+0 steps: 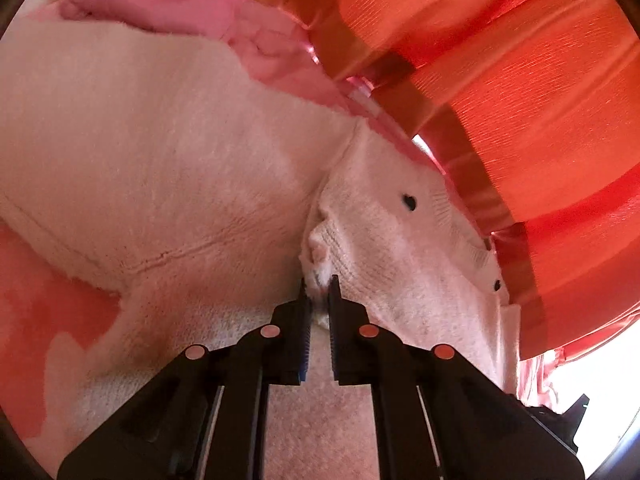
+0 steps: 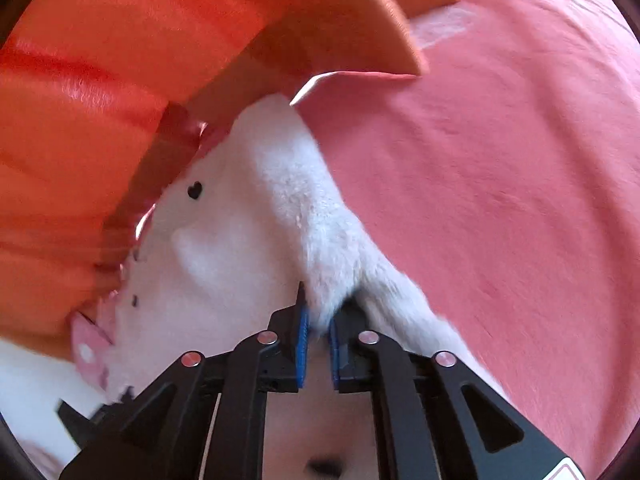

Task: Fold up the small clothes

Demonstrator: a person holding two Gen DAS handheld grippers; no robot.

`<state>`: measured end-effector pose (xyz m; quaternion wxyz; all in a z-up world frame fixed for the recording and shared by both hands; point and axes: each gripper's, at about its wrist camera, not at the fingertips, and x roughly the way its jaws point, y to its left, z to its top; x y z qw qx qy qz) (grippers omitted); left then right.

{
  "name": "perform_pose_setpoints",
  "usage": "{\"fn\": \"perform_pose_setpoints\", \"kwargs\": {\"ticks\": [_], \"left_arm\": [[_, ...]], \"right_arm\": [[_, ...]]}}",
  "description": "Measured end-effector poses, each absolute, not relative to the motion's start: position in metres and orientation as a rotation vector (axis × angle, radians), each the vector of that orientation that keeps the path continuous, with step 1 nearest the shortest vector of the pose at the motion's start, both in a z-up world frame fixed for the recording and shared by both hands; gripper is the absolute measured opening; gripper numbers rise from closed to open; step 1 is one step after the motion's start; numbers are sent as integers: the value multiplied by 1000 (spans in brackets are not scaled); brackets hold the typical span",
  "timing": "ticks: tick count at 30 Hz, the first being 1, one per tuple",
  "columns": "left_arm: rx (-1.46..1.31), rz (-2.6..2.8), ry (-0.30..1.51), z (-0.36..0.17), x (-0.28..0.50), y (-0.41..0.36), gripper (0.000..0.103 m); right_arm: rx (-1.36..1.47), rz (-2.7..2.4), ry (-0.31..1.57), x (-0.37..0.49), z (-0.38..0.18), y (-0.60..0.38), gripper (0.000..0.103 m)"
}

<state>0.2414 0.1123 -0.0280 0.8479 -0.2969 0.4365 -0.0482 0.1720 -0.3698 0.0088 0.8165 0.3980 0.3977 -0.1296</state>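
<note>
Both tongs pinch the fuzzy white knit cardigan [image 1: 180,152]: left tongs [image 1: 319,286] on a bunched edge, right tongs [image 2: 320,312] on another, ready for lifting and folding.

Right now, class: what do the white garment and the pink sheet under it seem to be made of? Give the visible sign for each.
White garment: looks like soft knitted yarn, matt and fuzzy; ribbed stitch rows and a fluffy edge show. Fibre cannot be told.
Pink sheet: seems a smooth woven or jersey cloth, matt, with fine texture and soft creases.
</note>
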Motion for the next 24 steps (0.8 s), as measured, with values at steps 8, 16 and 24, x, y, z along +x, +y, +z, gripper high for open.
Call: {"fn": "perform_pose_setpoints", "kwargs": {"ticks": [8, 16, 24], "left_arm": [[-706, -85, 870, -5, 221, 132, 10], [-798, 398, 661, 36, 165, 304, 77], [-935, 593, 786, -6, 168, 411, 74]], "right_arm": [[582, -303, 964, 203, -13, -346, 5], [500, -154, 887, 183, 43, -297, 24], [464, -114, 922, 200, 32, -277, 25]]}}
